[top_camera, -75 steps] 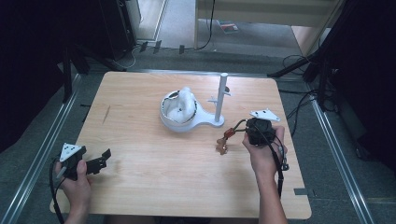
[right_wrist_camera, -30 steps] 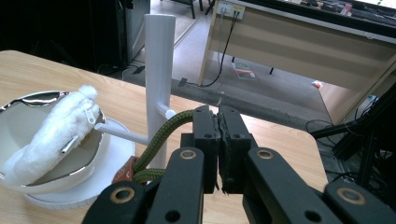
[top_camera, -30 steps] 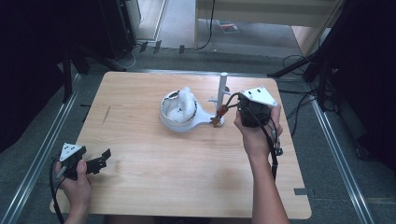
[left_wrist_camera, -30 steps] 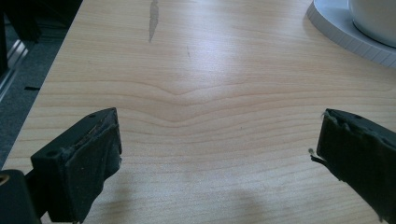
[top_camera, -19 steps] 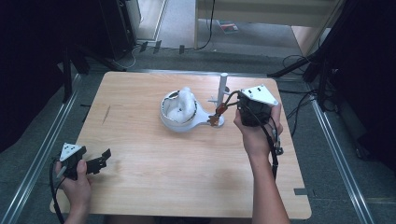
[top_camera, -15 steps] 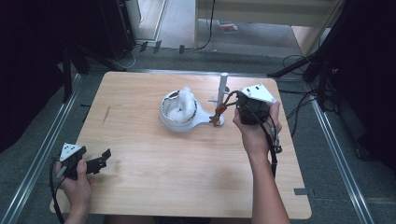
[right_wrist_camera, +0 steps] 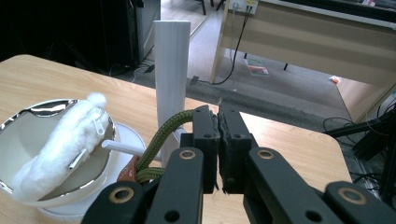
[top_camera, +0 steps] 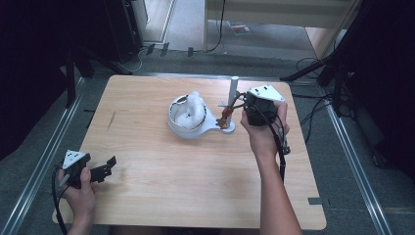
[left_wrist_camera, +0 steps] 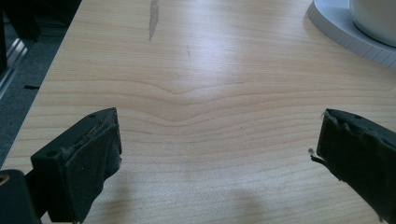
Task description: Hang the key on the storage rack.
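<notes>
The cord (right_wrist_camera: 161, 135), an olive-green loop, is being pinched between the closed jaws of the right gripper (right_wrist_camera: 218, 122), with a brown tag (top_camera: 225, 120) hanging from it. It is hovering just beside the white post (right_wrist_camera: 170, 84) of the stand (top_camera: 222, 128), close to the small peg (right_wrist_camera: 122, 148). A fluffy white pouch (right_wrist_camera: 63, 144) is lying in the bowl (top_camera: 182, 128) next to it. The left gripper (top_camera: 100, 169) is resting near the table (top_camera: 195, 186) corner, well apart, its jaws spread wide and holding nothing.

olive-green cord (right_wrist_camera: 164, 132), white fluffy pouch (right_wrist_camera: 65, 142)
</notes>
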`<state>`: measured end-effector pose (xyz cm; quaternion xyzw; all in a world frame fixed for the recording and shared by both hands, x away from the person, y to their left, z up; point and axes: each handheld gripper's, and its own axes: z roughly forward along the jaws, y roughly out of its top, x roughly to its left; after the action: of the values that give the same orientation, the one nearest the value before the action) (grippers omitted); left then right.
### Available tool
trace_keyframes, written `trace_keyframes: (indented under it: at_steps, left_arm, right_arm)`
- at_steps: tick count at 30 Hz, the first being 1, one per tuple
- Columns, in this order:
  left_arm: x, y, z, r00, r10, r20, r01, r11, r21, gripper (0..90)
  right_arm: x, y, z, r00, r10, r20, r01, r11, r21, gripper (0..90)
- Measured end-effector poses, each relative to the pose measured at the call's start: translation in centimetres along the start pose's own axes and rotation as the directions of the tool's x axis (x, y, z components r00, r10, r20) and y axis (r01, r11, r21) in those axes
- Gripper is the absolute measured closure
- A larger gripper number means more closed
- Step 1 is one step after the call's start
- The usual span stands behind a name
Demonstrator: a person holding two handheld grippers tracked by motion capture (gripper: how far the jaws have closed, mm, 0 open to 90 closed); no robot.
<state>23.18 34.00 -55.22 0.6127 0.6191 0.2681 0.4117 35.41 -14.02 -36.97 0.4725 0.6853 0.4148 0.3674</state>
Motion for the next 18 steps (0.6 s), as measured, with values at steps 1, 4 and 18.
trace_keyframes:
  at_steps: [1,4,18]
  left_arm:
    - [0.0,0.0,0.01,1.0,0.0,0.0,0.0,1.0,0.0,0.6]
    - [-0.01,0.0,0.02,1.0,0.002,-0.002,-0.002,1.0,0.0,0.5]
    - [0.01,0.02,0.05,1.0,-0.004,-0.001,0.004,1.0,0.002,0.6]
  right_arm:
    - [-0.01,0.02,0.08,1.0,0.003,-0.002,-0.003,1.0,-0.001,87.7]
    - [-0.11,0.09,0.22,0.9999,0.013,-0.009,-0.013,1.0,-0.003,87.2]
    - [-0.41,-0.04,0.84,0.9983,0.054,-0.022,-0.054,0.999,0.005,83.8]
